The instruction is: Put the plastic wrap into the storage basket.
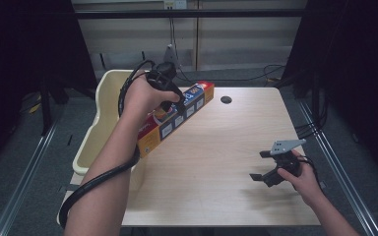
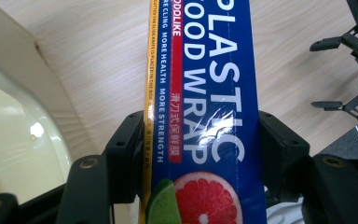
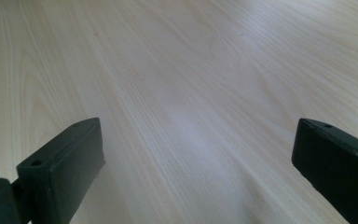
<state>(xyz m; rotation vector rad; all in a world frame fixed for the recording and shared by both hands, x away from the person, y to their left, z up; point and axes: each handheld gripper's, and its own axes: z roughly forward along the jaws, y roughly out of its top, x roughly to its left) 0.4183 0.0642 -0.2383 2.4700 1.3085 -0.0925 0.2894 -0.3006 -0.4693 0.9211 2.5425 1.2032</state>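
The left gripper [image 1: 177, 104] is clamped across the width of a long plastic wrap box [image 1: 177, 118], holding it slanted above the table [image 1: 216, 162] at about ten o'clock, its lower end out over the rim of the cream bin [image 1: 103, 98] at nine. In the left gripper view both jaws press the box's [image 2: 205, 93] long sides. The right gripper [image 1: 268, 166] rests low at four o'clock, jaws spread wide with nothing between them — bare wood lies ahead of it.

The likely trouble is leverage: the box is long and glossy and gripped at one spot, so it could pivot or slide between the jaws — and a swing might knock its low end on the bin rim.
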